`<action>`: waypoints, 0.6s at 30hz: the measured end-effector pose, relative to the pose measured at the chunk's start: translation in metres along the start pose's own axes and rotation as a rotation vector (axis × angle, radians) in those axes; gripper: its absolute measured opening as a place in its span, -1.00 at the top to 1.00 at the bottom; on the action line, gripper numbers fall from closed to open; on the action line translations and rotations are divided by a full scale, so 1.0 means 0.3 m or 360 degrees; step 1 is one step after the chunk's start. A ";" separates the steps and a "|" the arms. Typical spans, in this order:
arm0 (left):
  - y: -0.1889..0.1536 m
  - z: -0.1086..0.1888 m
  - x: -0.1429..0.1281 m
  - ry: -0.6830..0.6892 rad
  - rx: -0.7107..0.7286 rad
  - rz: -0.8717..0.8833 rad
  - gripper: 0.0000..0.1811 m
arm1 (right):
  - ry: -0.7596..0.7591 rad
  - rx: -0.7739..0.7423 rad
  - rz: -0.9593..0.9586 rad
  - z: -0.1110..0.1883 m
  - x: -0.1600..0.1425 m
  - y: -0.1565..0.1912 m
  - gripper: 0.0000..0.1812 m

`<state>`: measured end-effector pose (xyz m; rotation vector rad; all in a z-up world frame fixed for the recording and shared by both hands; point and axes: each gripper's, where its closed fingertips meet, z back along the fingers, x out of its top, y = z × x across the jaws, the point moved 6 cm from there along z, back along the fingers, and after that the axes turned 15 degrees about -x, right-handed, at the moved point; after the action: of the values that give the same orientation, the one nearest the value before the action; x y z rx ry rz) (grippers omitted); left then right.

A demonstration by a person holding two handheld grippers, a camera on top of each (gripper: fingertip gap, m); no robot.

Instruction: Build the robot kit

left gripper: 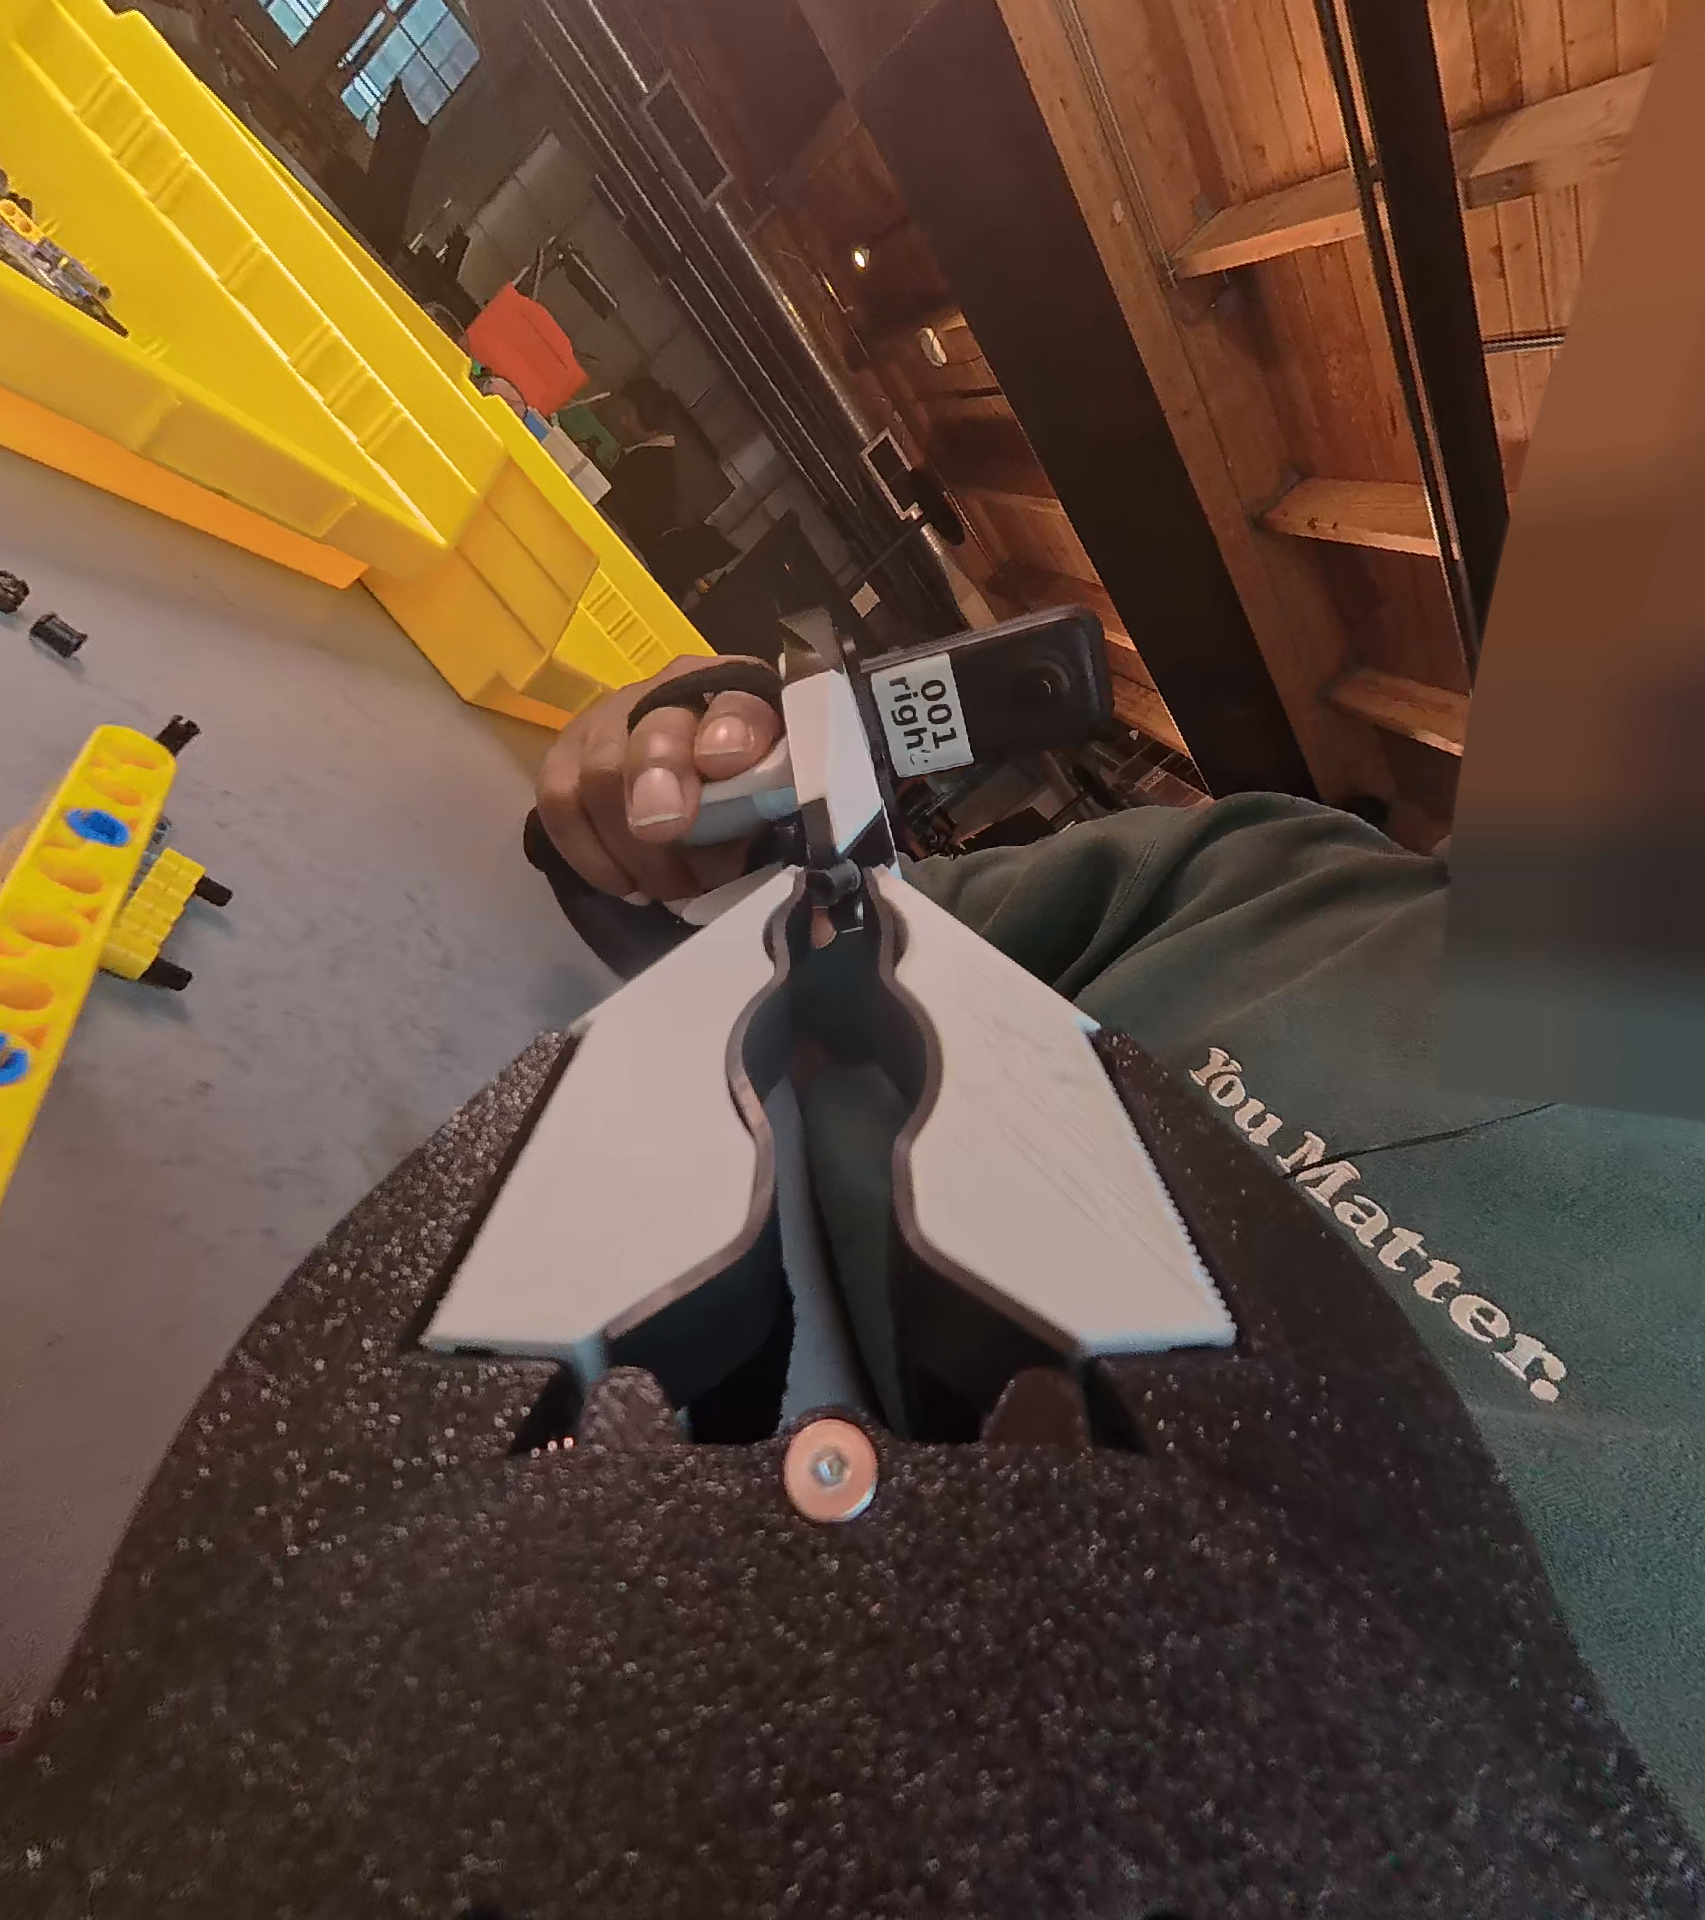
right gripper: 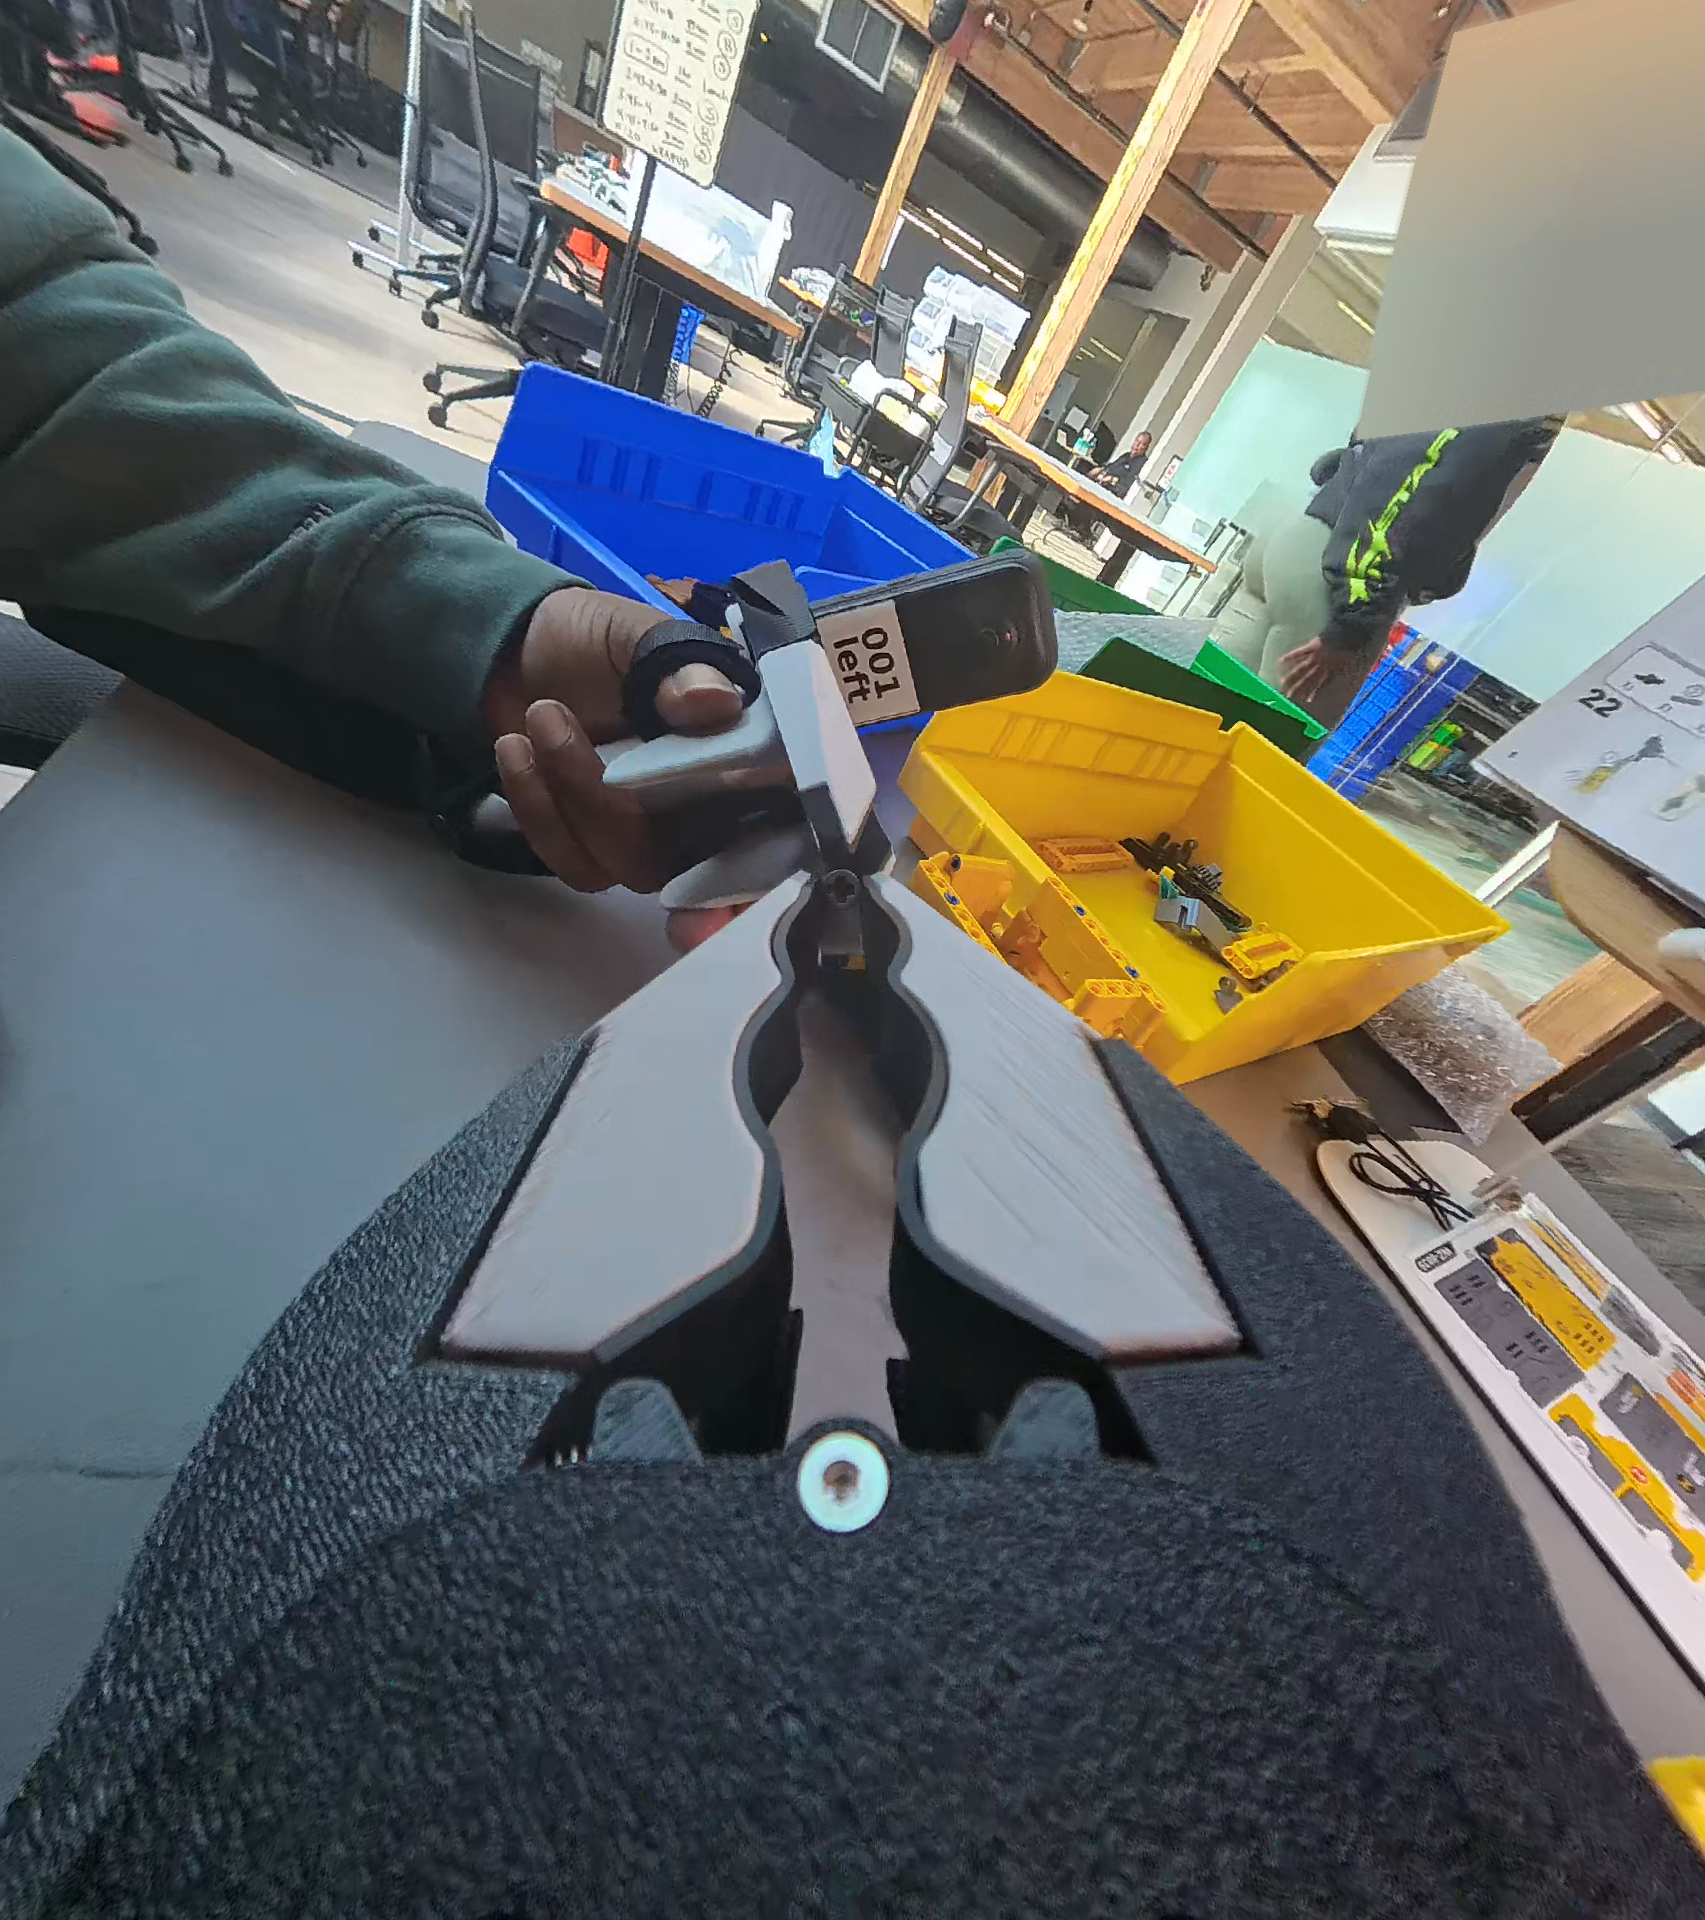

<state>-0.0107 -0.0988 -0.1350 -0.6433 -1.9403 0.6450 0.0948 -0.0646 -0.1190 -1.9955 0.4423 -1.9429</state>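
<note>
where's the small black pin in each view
Left wrist view: the pin is at centre, pinched at the tips of the left tool, just below the hand that grips the other tool.
Right wrist view: the pin is at centre again, at the tips of the right tool, left of the yellow bin.
Shared landmark: the grey table.
</note>
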 end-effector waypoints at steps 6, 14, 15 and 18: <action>0.017 0.006 -0.005 0.0019 0.0087 -0.0009 0.92 | 0.0039 -0.0062 0.0173 -0.005 -0.015 0.011 0.92; 0.018 0.020 0.003 0.0075 0.0221 -0.0143 1.00 | 0.0086 -0.0085 0.0186 -0.007 -0.032 0.005 0.92; 0.014 0.019 0.002 0.0104 0.0238 -0.0185 1.00 | 0.0083 -0.0075 0.0174 -0.007 -0.032 0.006 0.92; 0.005 0.014 0.004 0.0138 0.0260 -0.0250 1.00 | 0.0069 -0.0079 0.0176 -0.006 -0.027 0.006 0.92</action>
<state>-0.0147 -0.0977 -0.1370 -0.4061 -1.8153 0.6581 0.0929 -0.0628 -0.1270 -1.9189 0.6042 -1.9283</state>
